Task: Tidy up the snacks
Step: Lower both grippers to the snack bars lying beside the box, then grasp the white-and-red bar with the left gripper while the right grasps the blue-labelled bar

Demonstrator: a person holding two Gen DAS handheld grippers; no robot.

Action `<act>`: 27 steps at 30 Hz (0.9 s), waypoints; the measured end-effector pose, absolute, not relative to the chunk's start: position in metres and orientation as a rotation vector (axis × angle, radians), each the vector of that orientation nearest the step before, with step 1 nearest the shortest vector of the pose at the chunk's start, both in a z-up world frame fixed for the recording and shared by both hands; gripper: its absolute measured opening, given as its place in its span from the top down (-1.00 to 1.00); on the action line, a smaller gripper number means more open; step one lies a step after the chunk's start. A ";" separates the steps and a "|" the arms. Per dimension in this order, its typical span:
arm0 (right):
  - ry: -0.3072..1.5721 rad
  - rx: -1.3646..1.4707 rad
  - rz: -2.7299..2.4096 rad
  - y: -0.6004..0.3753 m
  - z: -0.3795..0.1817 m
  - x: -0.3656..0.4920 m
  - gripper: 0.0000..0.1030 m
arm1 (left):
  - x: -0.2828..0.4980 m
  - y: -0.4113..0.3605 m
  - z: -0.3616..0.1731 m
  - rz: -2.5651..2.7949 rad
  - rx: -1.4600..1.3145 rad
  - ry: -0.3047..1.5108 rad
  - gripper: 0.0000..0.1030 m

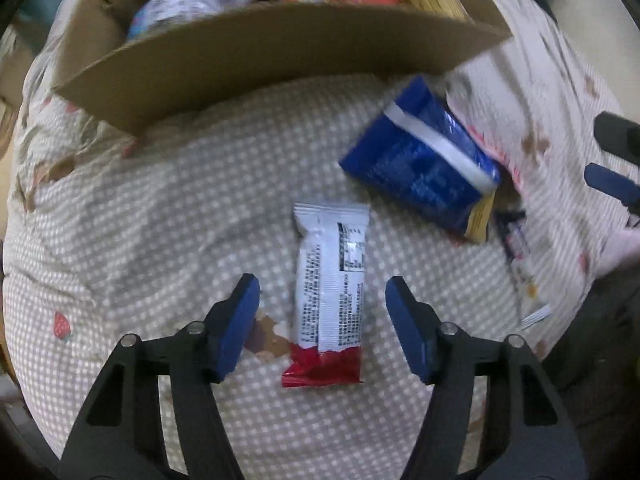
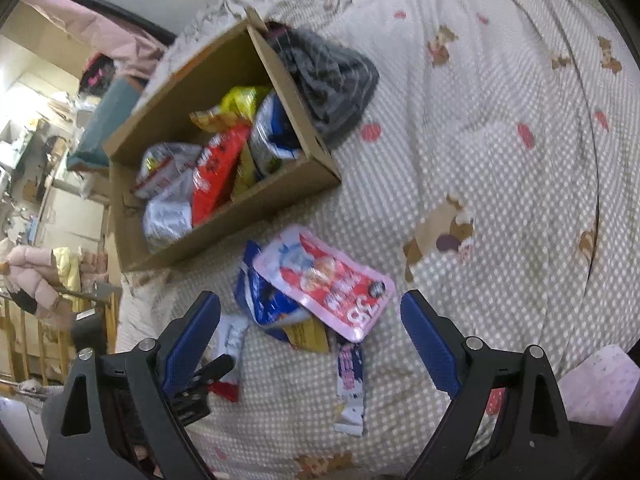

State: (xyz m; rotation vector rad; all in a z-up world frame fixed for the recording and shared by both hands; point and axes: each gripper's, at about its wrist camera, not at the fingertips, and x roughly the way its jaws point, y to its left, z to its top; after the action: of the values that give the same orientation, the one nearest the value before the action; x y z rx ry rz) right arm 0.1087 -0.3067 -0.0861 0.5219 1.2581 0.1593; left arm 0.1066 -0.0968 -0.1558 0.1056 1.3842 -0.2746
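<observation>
A white snack bar with a red end (image 1: 329, 292) lies on the checked bedspread, straight ahead between the fingers of my open, empty left gripper (image 1: 322, 292). A blue packet (image 1: 424, 164) lies beyond it to the right. A cardboard box (image 1: 256, 56) holding several snack packs stands behind. In the right wrist view the box (image 2: 236, 208) sits at the left, and a pink-and-red pouch (image 2: 326, 280) rests on the blue packet (image 2: 260, 300). My right gripper (image 2: 310, 312) is open and empty just short of the pouch. A small white-and-blue bar (image 2: 351, 388) lies below it.
A dark grey cloth bag (image 2: 328, 80) lies against the box's far side. The white bar with the red end also shows beside my right gripper's left finger (image 2: 230, 360). The bed edge and a cluttered room lie to the left (image 2: 48, 240). My right gripper's fingers show at the left wrist view's right edge (image 1: 612, 160).
</observation>
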 end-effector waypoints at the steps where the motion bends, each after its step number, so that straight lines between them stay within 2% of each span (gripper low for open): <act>1: 1.313 0.492 0.175 -0.301 -0.094 0.108 -0.82 | 0.106 -0.099 -0.157 -0.274 0.114 1.382 -0.20; 2: 1.345 0.473 0.184 -0.297 -0.100 0.108 -0.79 | 0.105 -0.101 -0.159 -0.272 0.122 1.381 -0.19; 4: 1.403 0.401 0.164 -0.289 -0.110 0.105 -0.40 | 0.102 -0.103 -0.164 -0.263 0.130 1.381 -0.18; 6: 1.463 0.349 0.173 -0.280 -0.121 0.103 -0.39 | 0.101 -0.105 -0.168 -0.256 0.137 1.389 -0.04; 8: 1.512 0.303 0.195 -0.270 -0.130 0.101 -0.28 | 0.101 -0.106 -0.168 -0.242 0.134 1.377 0.04; 10: 1.548 0.237 0.199 -0.259 -0.138 0.099 -0.21 | 0.103 -0.103 -0.167 -0.233 0.128 1.371 0.06; 12: 1.584 0.173 0.204 -0.250 -0.147 0.097 -0.15 | 0.106 -0.100 -0.166 -0.222 0.128 1.369 0.17; 15: 1.601 0.083 0.196 -0.239 -0.155 0.094 -0.14 | 0.107 -0.101 -0.165 -0.217 0.135 1.373 0.22; 16: 1.602 0.055 0.196 -0.236 -0.156 0.094 -0.11 | 0.107 -0.101 -0.165 -0.220 0.137 1.376 0.28; 17: 1.599 0.029 0.193 -0.233 -0.158 0.092 -0.06 | 0.106 -0.102 -0.164 -0.219 0.145 1.376 0.45; 19: 1.595 -0.010 0.181 -0.230 -0.159 0.090 0.28 | 0.108 -0.104 -0.163 -0.213 0.158 1.370 0.45; 22: 1.581 0.004 0.181 -0.231 -0.157 0.088 0.60 | 0.107 -0.102 -0.156 -0.202 0.156 1.361 0.45; 27: 1.494 0.085 0.222 -0.241 -0.132 0.085 0.64 | 0.114 -0.089 -0.145 -0.180 0.136 1.342 0.45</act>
State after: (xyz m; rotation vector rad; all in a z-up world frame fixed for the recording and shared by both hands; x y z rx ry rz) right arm 0.0845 -0.2412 -0.1320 0.0846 1.4941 0.2221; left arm 0.1136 -0.0889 -0.1448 0.1362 1.3422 -0.1799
